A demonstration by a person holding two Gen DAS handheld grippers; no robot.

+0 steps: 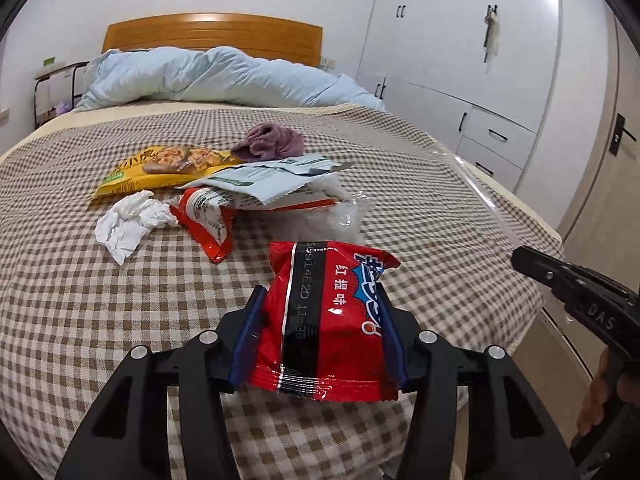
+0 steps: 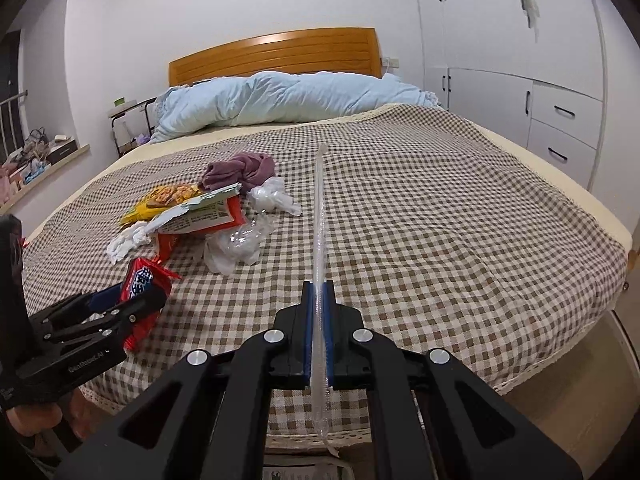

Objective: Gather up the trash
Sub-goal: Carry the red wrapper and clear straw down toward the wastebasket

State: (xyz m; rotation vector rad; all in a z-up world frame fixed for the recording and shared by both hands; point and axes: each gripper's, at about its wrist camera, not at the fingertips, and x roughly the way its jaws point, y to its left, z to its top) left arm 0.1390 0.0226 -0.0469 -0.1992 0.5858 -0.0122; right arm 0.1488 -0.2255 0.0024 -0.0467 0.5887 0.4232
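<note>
Red snack packet [image 1: 324, 320] clamped in left hand-held gripper [image 1: 320, 332]; right hand-held gripper [image 2: 318, 332] pinches clear bag edge [image 2: 320, 216]; wrappers [image 1: 224, 188], tissue [image 1: 128, 222] beyond

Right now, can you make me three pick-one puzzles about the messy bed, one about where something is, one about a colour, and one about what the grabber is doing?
1. Where is the crumpled purple cloth?
A) on the checked bedspread, beyond the yellow snack bag
B) on the floor
C) hanging on the wardrobe

2. What colour is the bunched-up duvet by the headboard?
A) orange
B) light blue
C) green

3. What are the right gripper's jaws doing?
A) standing wide open
B) shut on a book
C) shut on a clear plastic strip

Answers: 1 A, the cloth lies on the bed past the yellow bag. 2 B, the duvet is pale blue. 3 C, the blue pads squeeze the clear strip.
</note>
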